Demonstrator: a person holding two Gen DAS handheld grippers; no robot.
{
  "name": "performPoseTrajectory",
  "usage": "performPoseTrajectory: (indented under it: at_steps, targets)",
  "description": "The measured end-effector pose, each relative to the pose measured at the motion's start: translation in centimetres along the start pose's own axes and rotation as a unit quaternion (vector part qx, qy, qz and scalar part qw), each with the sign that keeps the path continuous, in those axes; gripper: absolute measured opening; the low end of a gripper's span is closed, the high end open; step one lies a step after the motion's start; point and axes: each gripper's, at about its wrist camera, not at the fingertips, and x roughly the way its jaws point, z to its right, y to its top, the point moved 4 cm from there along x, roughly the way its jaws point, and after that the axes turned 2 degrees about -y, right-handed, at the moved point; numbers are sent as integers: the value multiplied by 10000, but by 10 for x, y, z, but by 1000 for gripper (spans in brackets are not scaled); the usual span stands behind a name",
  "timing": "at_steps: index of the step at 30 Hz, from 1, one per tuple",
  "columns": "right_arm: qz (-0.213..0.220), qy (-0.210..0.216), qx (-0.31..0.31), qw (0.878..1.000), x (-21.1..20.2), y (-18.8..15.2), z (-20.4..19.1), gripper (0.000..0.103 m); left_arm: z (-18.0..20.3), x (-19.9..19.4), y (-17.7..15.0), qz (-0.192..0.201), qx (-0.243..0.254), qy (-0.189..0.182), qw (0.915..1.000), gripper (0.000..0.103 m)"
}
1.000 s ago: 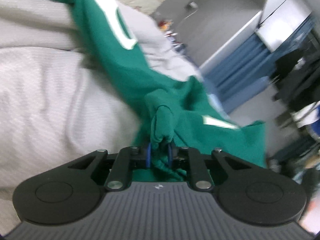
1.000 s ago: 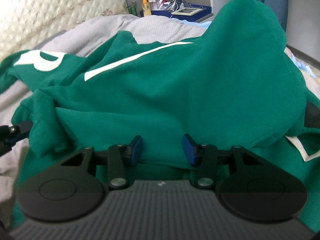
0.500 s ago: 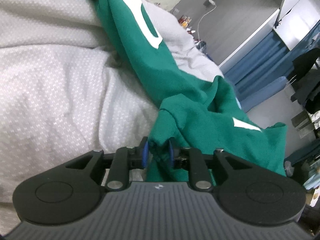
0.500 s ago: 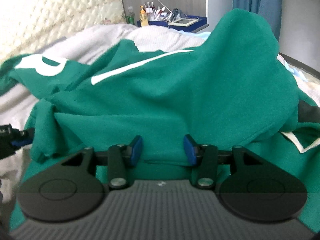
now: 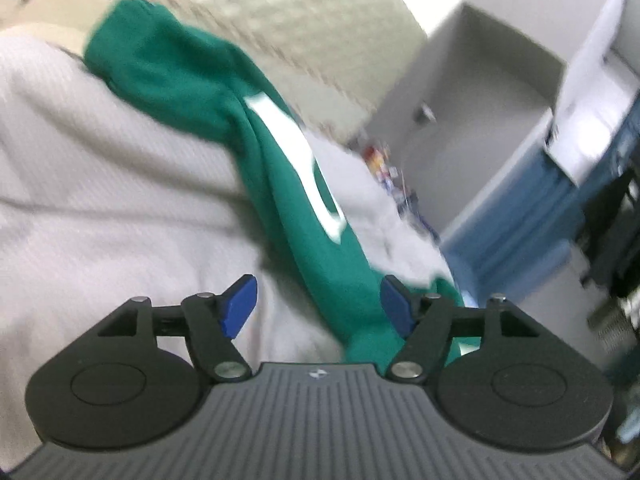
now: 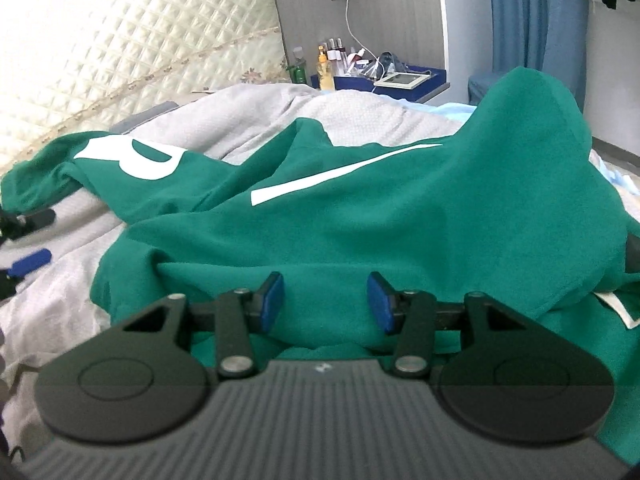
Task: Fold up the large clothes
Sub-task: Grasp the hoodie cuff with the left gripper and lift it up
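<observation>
Readable text: one large white letter "P" printed on the green sweatshirt (image 6: 360,216), on its far left part near the quilted headboard (image 6: 140,48). A plain white stripe sits to the right of the P. Left wrist view shows a white print on the same sweatshirt (image 5: 280,184), too blurred to read. Bottle labels beyond the sweatshirt too small to read.
</observation>
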Motion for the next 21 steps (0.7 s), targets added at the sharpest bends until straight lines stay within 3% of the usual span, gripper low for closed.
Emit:
performPoseTrajectory:
  at_steps: [7, 17, 19, 21]
  targets:
    - [0, 59, 244, 9997, 10, 3, 5, 49, -47, 24, 60, 650, -794, 263, 9944, 73]
    - [-110, 316, 503, 9982, 30, 8, 0, 50, -113, 65, 115, 1057, -1976, 481, 9734, 71]
    - [-114, 307, 542, 9980, 34, 10, 1, 50, -119, 72, 127, 1070, -2120, 662, 9691, 62]
    - [-113, 294, 583, 9978, 37, 11, 1, 50, -125, 83, 139, 941, -2061, 1070, 9681, 30]
